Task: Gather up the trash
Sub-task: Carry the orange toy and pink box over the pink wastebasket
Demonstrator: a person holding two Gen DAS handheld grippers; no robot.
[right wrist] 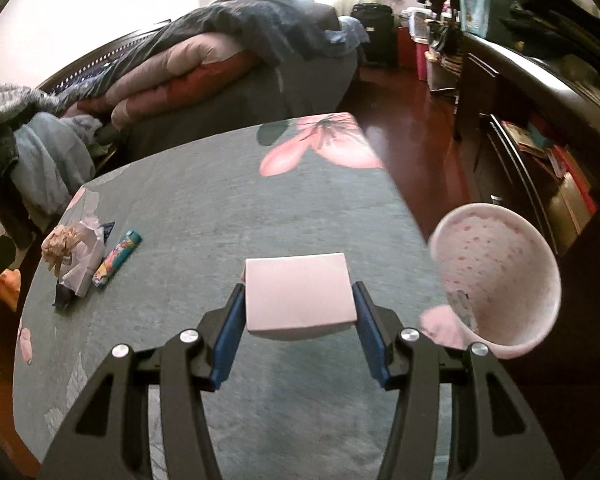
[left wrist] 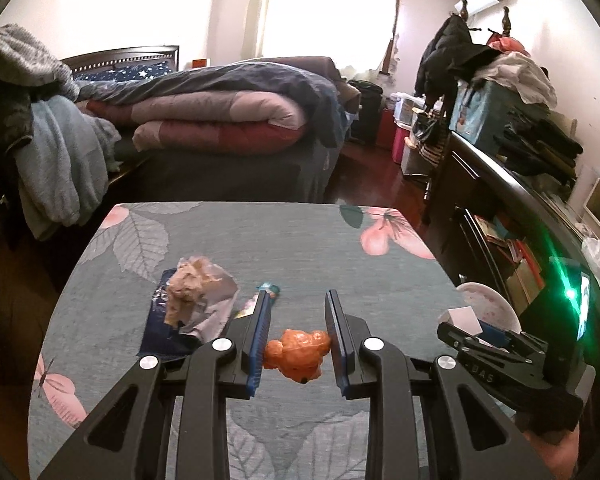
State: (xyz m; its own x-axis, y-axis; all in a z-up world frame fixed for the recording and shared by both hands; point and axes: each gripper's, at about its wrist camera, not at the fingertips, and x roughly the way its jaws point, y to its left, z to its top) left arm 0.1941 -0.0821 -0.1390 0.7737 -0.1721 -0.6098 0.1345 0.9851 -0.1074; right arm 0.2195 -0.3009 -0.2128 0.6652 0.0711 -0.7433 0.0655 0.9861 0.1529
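Left claw: the left gripper [left wrist: 298, 322] is clamped on an orange crumpled piece of trash [left wrist: 298, 354], both blue pads pressing its sides so it hangs clear of the table for carrying.
Right claw: the right gripper [right wrist: 300, 308] is closed on a small pale box [right wrist: 298, 294], pinched by its two side faces, which keeps it level above the cloth.
Bin: a pink round bin [right wrist: 500, 272] stands off the table edge, at about 3 o'clock from the box; its open mouth faces up, likely where both items are bound.
Trash left on table: a crumpled brown paper wad [left wrist: 186, 284] sits on a pale wrapper [left wrist: 216, 304] at about 10 o'clock from the left claw, untouched.
Tube: a small colourful tube [right wrist: 118, 258] lies flat just beside that pile, at 9 o'clock from the box.
Table: the floral grey tablecloth [left wrist: 292, 248] is otherwise bare near the claws.
Judgement: two pieces are in hand, the pile awaits a later trip.
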